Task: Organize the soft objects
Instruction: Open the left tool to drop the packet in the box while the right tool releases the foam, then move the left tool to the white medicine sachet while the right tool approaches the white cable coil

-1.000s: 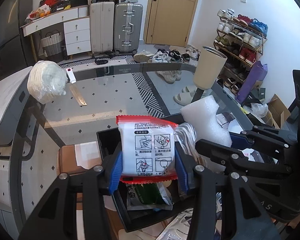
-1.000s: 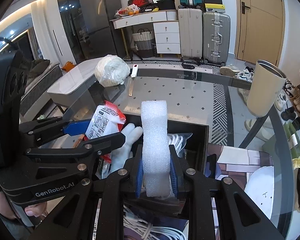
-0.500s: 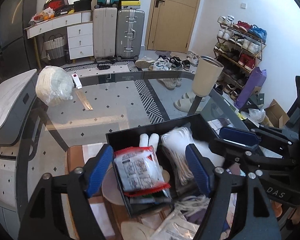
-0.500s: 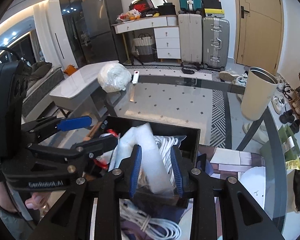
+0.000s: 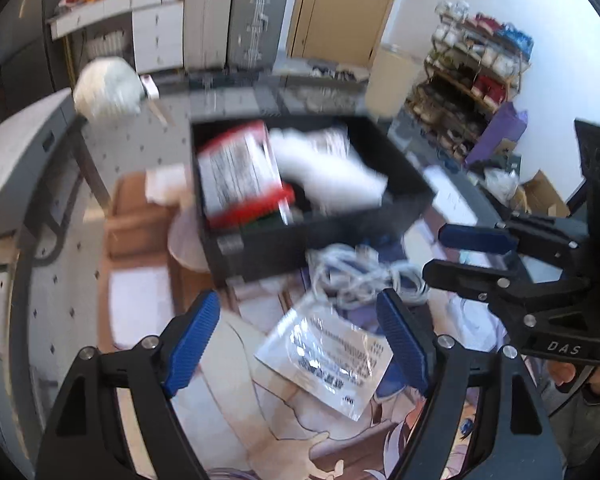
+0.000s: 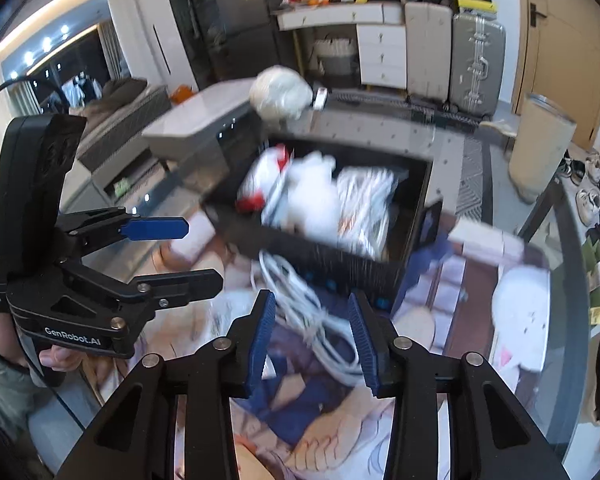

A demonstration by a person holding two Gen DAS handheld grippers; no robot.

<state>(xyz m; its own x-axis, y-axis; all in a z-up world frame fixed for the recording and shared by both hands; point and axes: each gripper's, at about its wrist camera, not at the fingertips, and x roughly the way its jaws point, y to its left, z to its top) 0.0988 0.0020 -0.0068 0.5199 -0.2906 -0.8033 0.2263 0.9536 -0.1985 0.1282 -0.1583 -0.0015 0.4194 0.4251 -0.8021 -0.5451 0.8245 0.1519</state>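
A black box [image 5: 292,240] [image 6: 324,252] on the glass table holds a red-edged white packet [image 5: 240,172] [image 6: 260,180], a white foam piece [image 5: 332,176] [image 6: 312,196] and a white bundle [image 6: 364,200]. My left gripper [image 5: 300,340] is open and empty, pulled back above a clear plastic packet [image 5: 324,356]. My right gripper [image 6: 312,340] is open and empty above a coiled white cable [image 6: 316,312] [image 5: 364,276]. The views are blurred by motion.
A printed mat [image 5: 260,420] covers the near table. A white wrapped bundle [image 5: 108,88] [image 6: 280,92] sits at the far left of the table. A beige bin [image 6: 544,148] stands beyond the right edge. Suitcases and a shoe rack are behind.
Both grippers let go of their loads into the black box: the left released the red-edged packet, the right the foam piece. Both opened and pulled back and up from the box.
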